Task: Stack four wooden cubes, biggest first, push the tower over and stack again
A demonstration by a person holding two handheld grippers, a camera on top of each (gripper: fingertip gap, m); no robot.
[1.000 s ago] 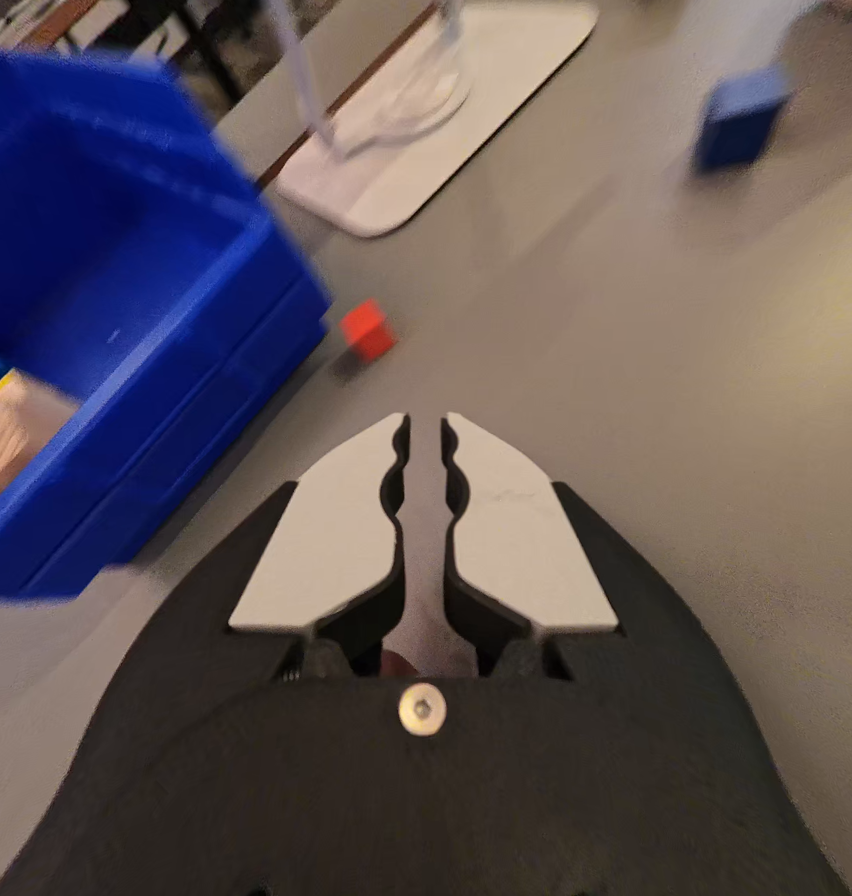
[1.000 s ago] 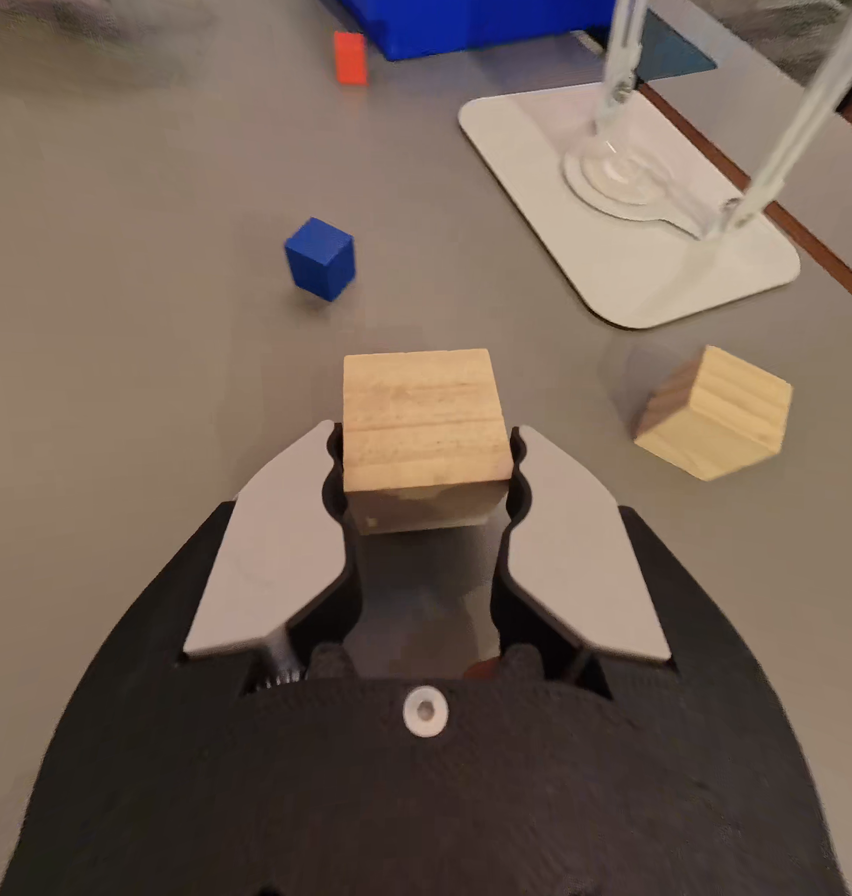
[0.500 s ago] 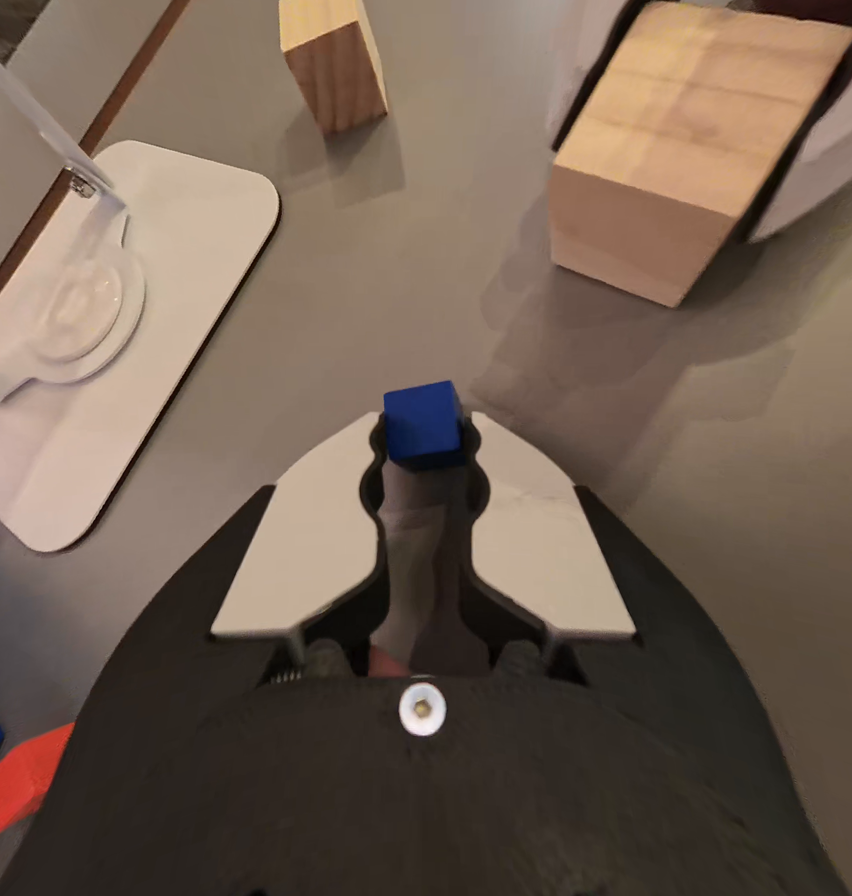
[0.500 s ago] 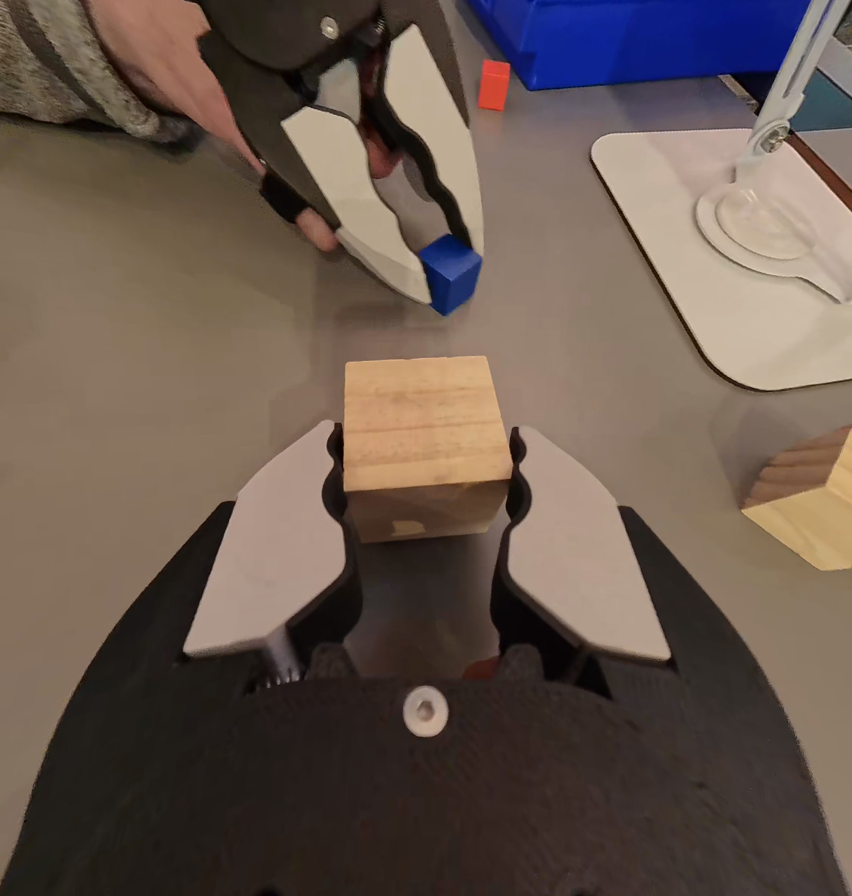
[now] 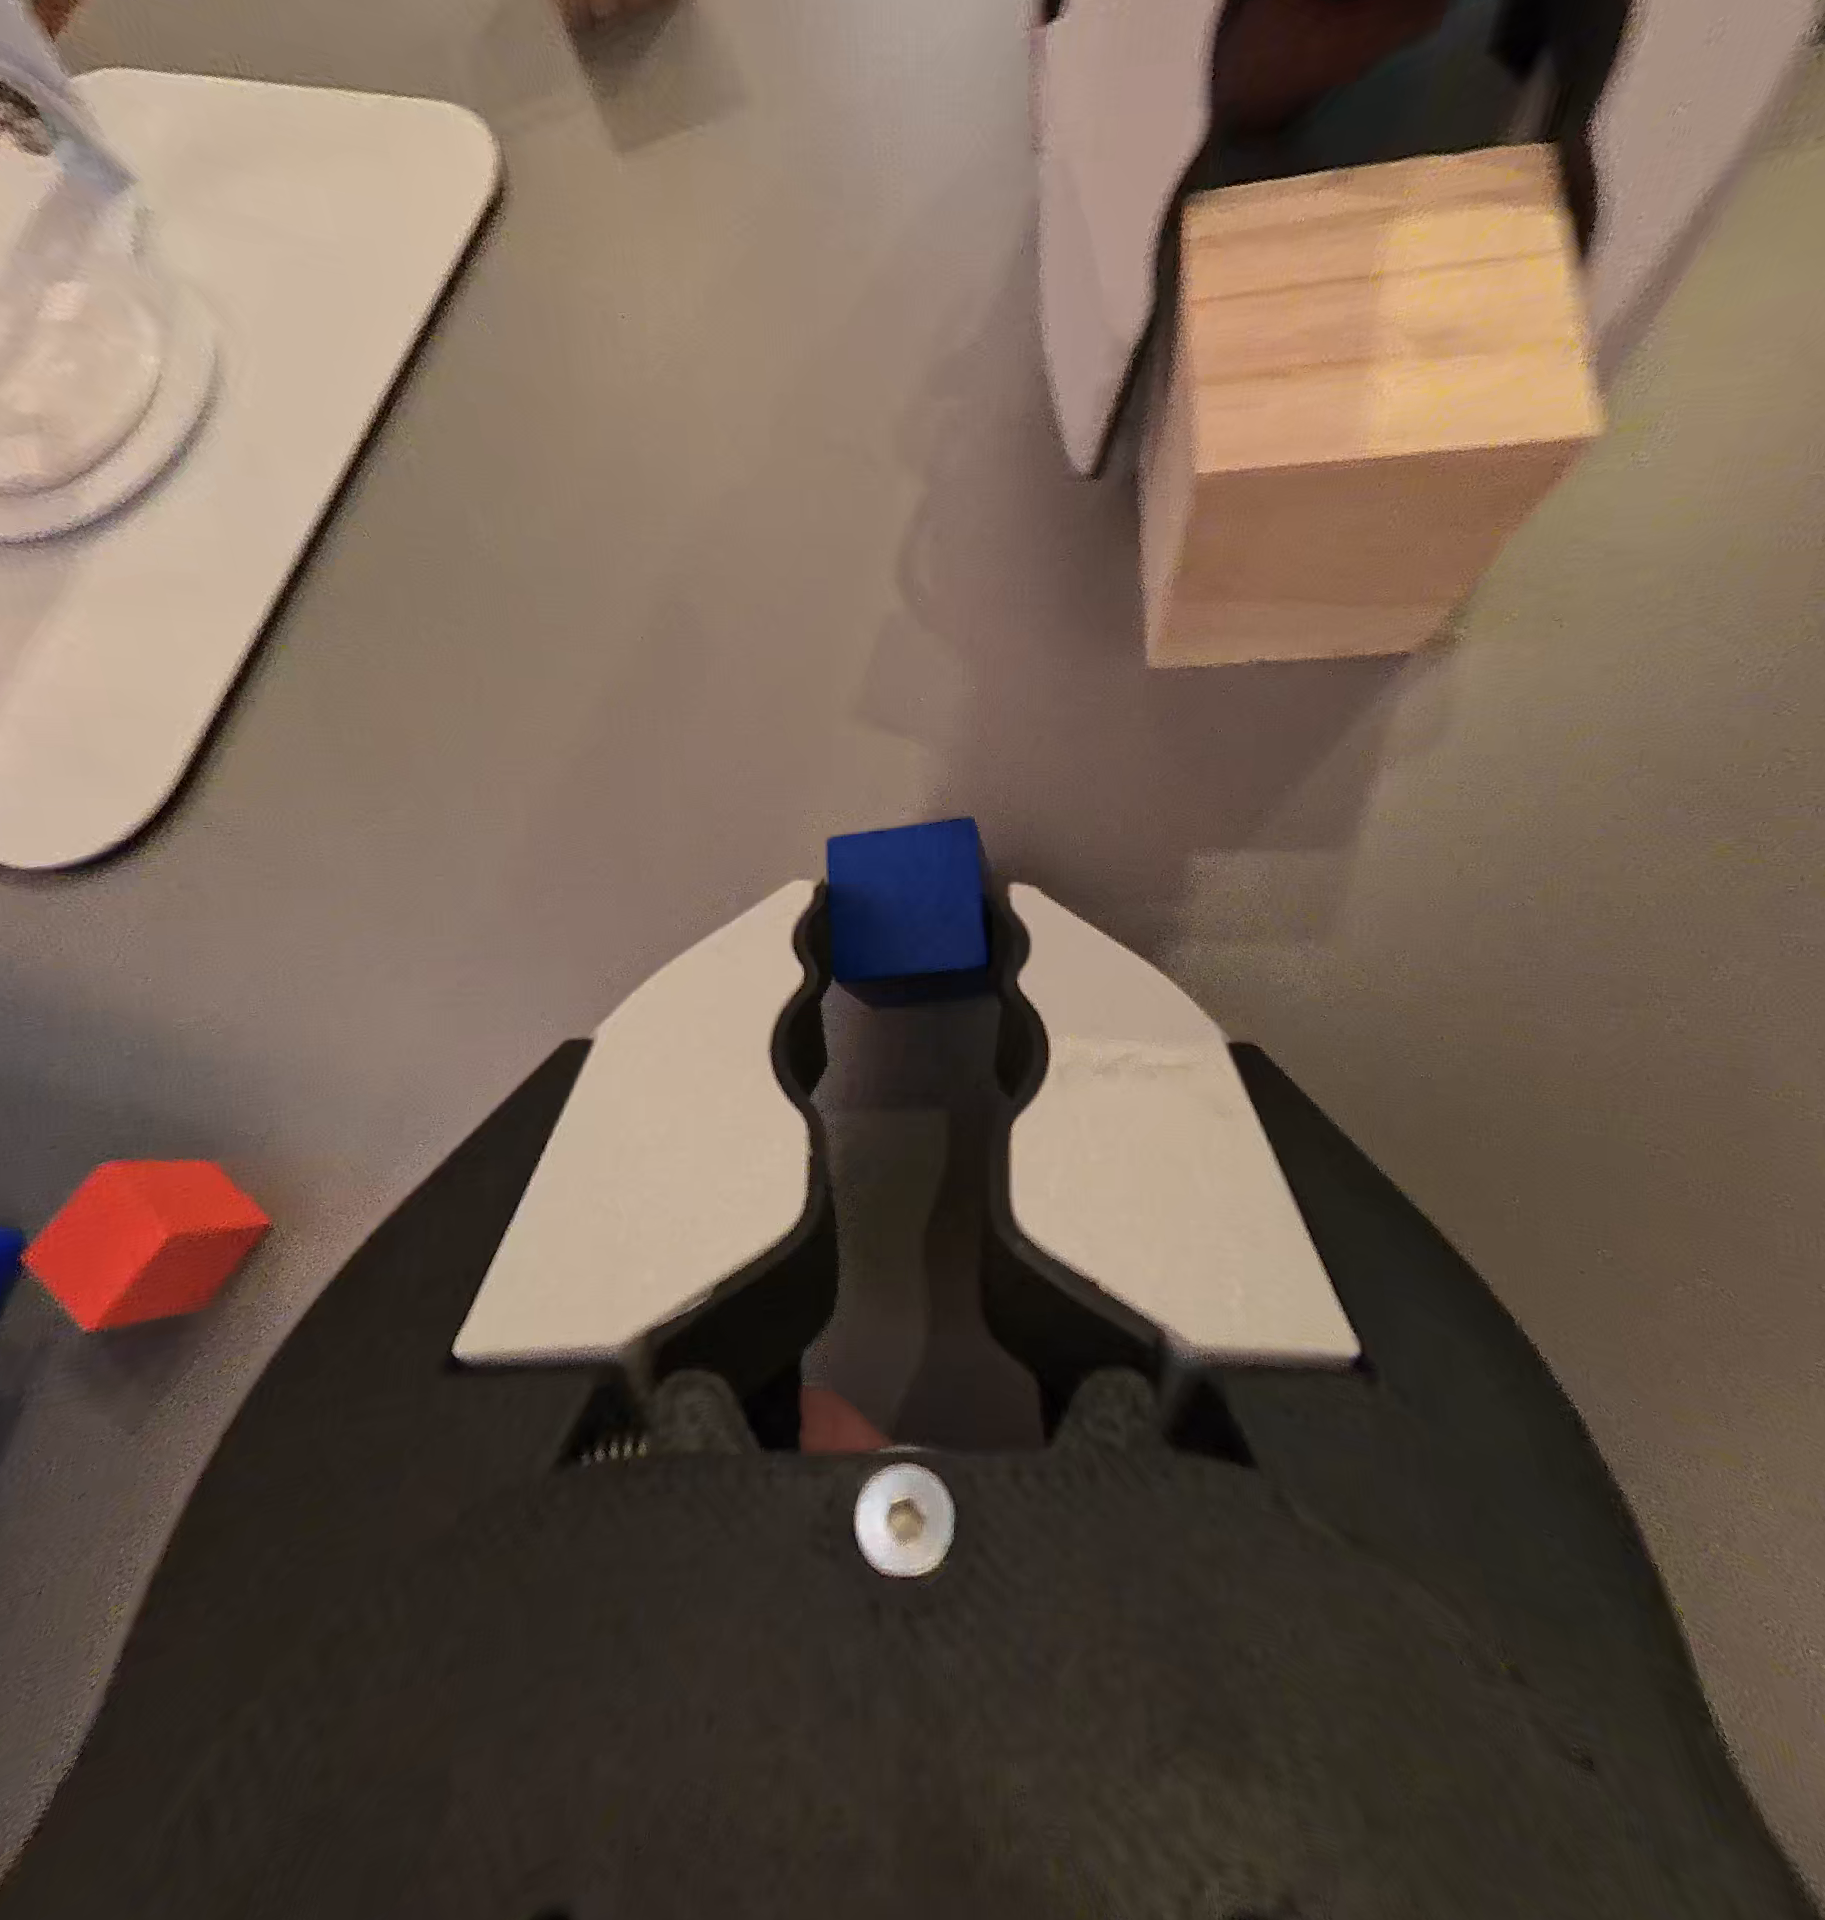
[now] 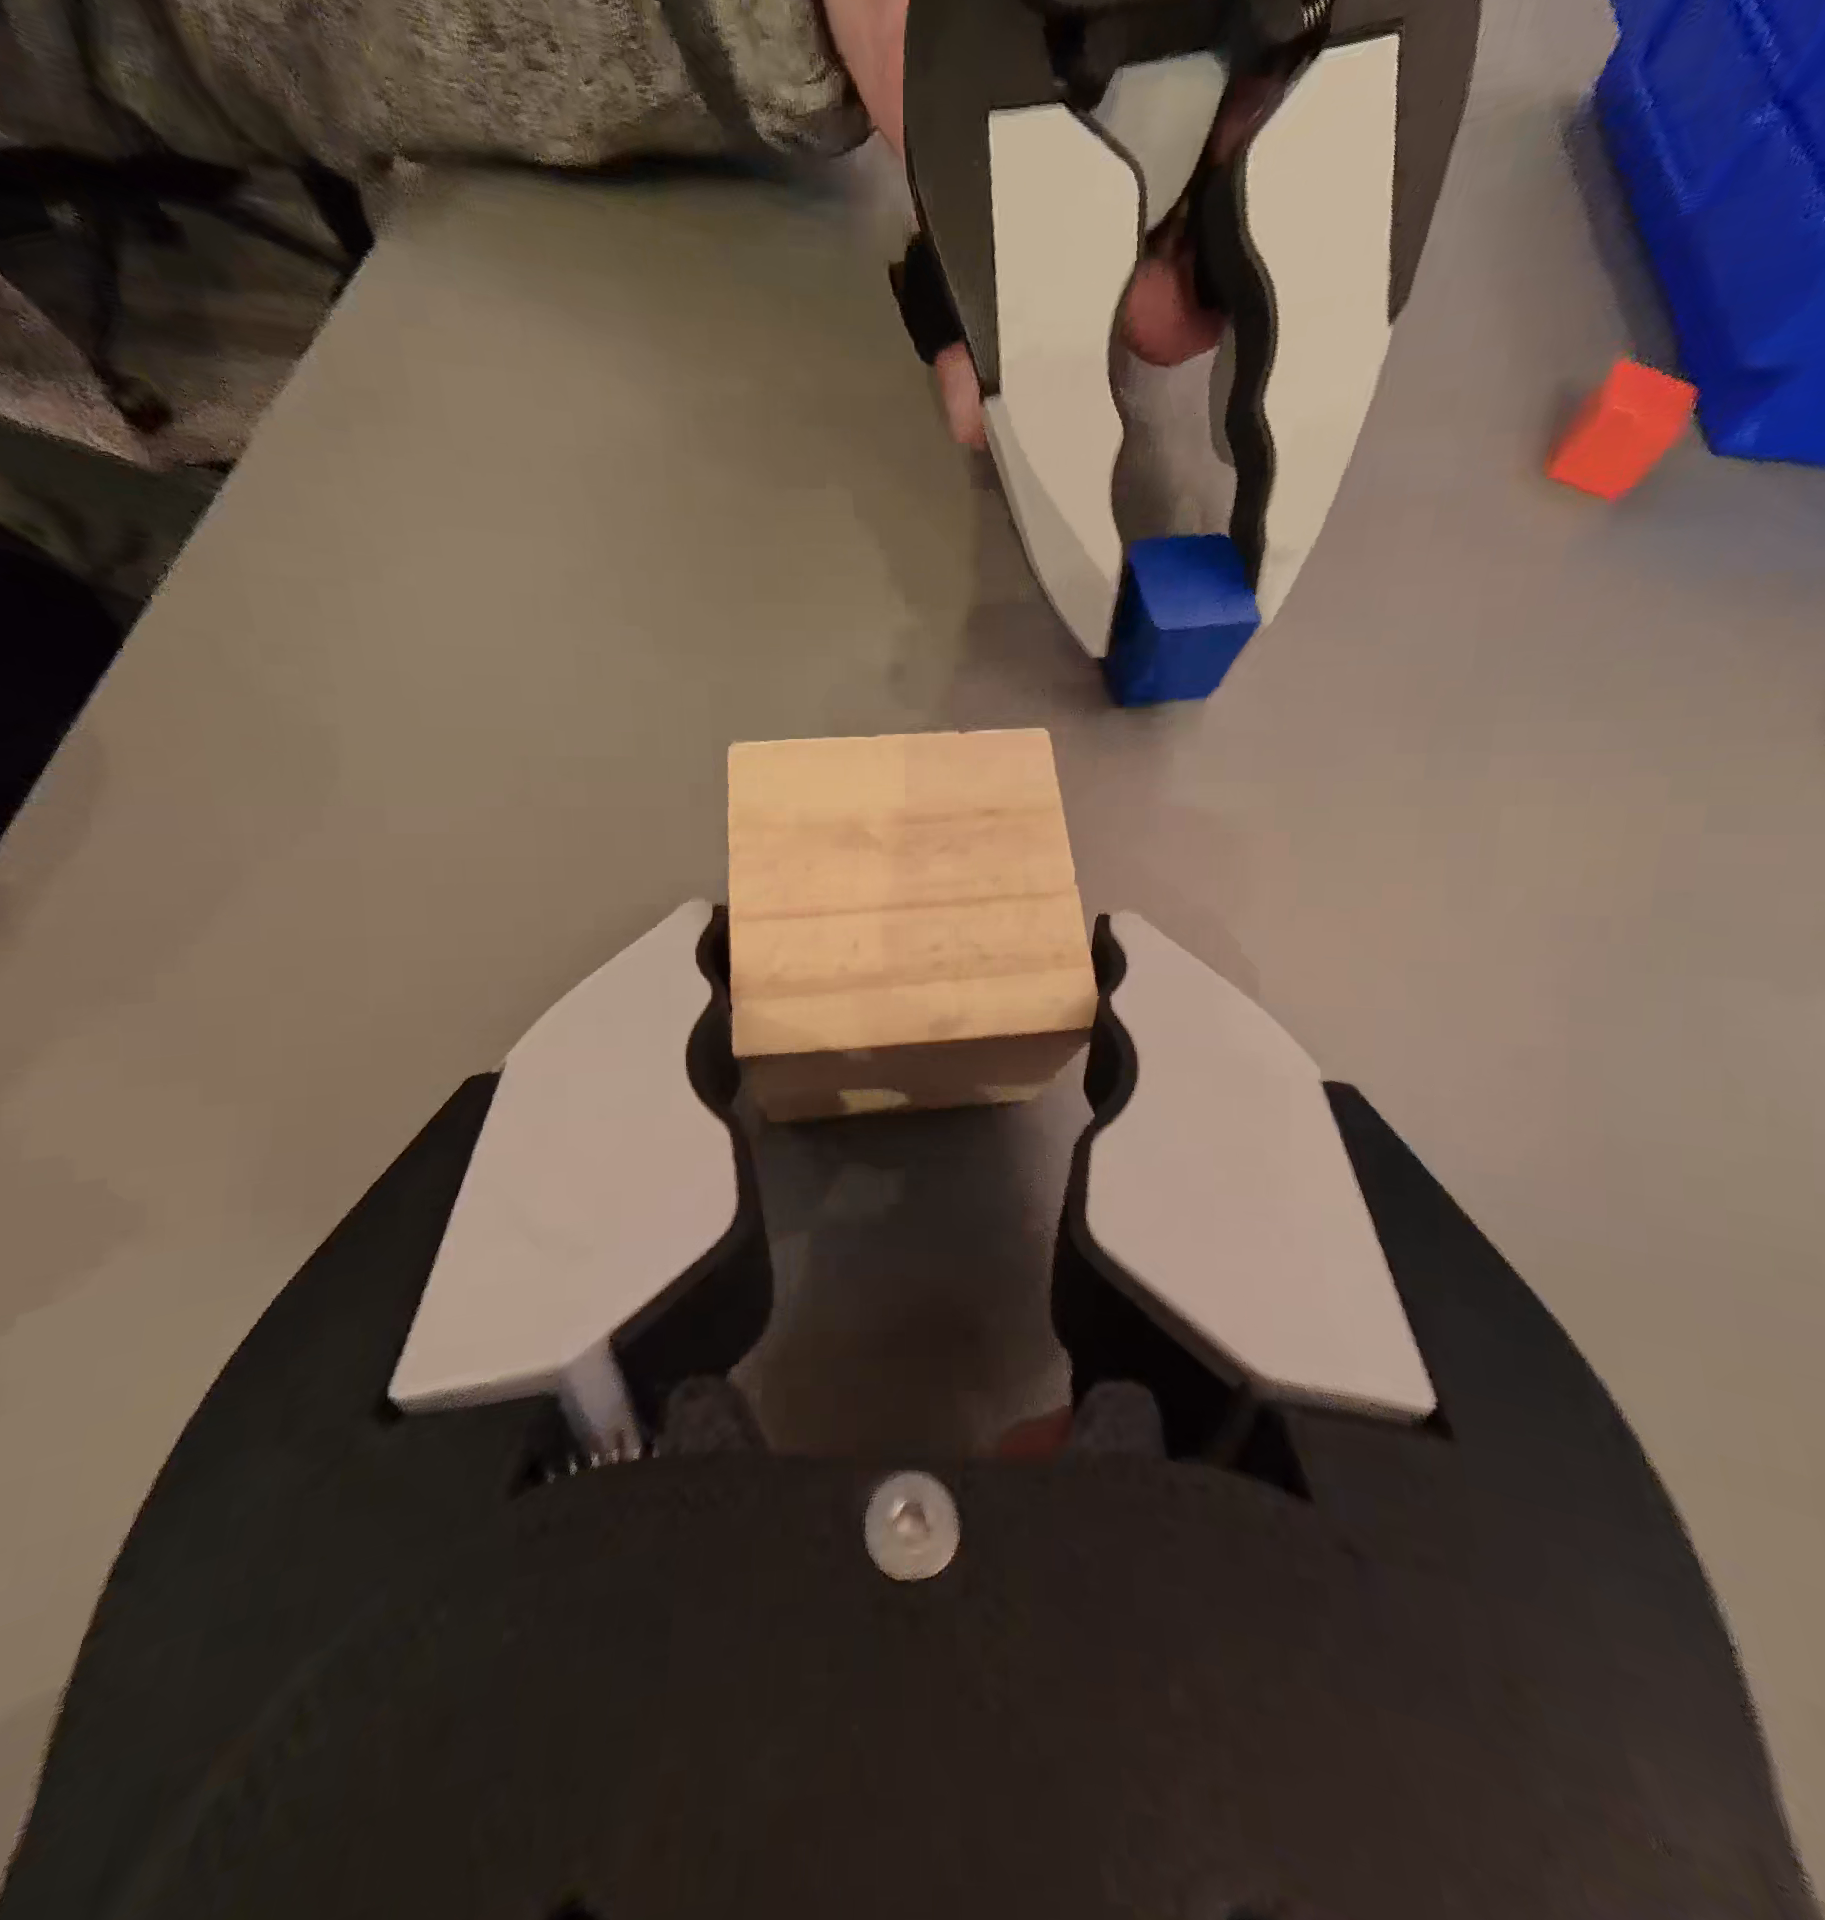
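Right hand-held gripper is clamped on the big plain wooden cube, pads on its two side faces, cube sitting at the very tips — whether its base touches the desk I cannot tell. Left hand-held gripper is pinched narrow on the small blue cube, also held only at the tips, low over the desk and near the big cube. The red cube lies loose on the desk beside the blue bin; the white base plate with its clear stand sits off to the left gripper's far side. Risks, as I judge them: the shallow tip grip lets either cube twist or pop out if the squeeze slackens; the two grippers are close, so a sideways move could knock the big cube crooked before it is set as the base; blue going on too soon breaks the size order — another plain block shows only as a sliver at the top edge of the left wrist view.
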